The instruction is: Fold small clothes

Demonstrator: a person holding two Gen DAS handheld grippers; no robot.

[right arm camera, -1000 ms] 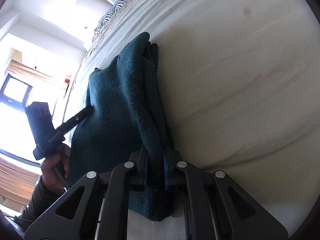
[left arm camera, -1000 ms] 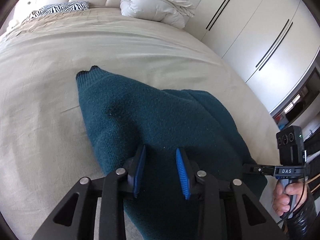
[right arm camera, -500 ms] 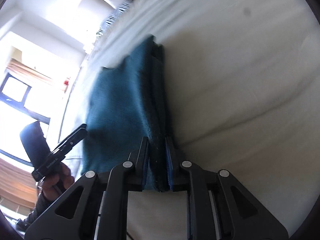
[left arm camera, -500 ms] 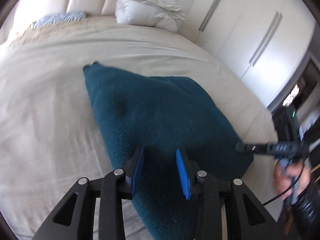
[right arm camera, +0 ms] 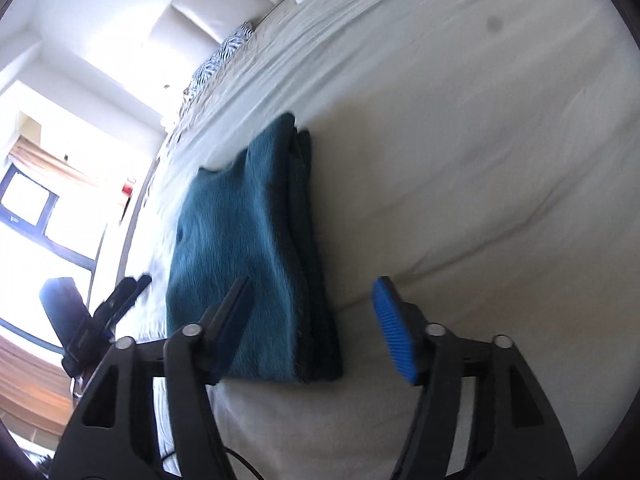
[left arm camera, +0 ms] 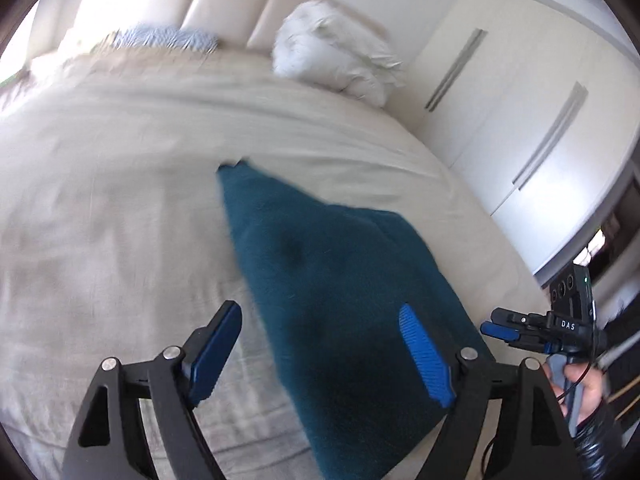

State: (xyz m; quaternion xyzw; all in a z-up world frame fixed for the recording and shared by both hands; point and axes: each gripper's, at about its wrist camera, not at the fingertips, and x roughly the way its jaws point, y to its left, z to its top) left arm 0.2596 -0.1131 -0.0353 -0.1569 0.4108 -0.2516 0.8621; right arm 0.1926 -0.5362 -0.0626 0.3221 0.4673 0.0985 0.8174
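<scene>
A folded dark teal sweater (left arm camera: 340, 300) lies flat on the beige bed (left arm camera: 120, 220). My left gripper (left arm camera: 320, 348) is wide open and empty, raised just above the sweater's near end. In the right wrist view the sweater (right arm camera: 248, 248) shows stacked layers along its right side. My right gripper (right arm camera: 314, 324) is wide open and empty, just behind the sweater's near edge. The right gripper also shows in the left wrist view (left arm camera: 504, 328), and the left gripper in the right wrist view (right arm camera: 128, 292).
A white bundled duvet (left arm camera: 336, 64) and a zebra-print pillow (left arm camera: 168, 36) lie at the headboard. White wardrobe doors (left arm camera: 520, 100) stand to the right of the bed. A bright window (right arm camera: 36, 216) is on the far side.
My right gripper was shut on the sweater's edge; it has let go and opened wide. My left gripper has opened wider. Both have pulled back and up from the sweater.
</scene>
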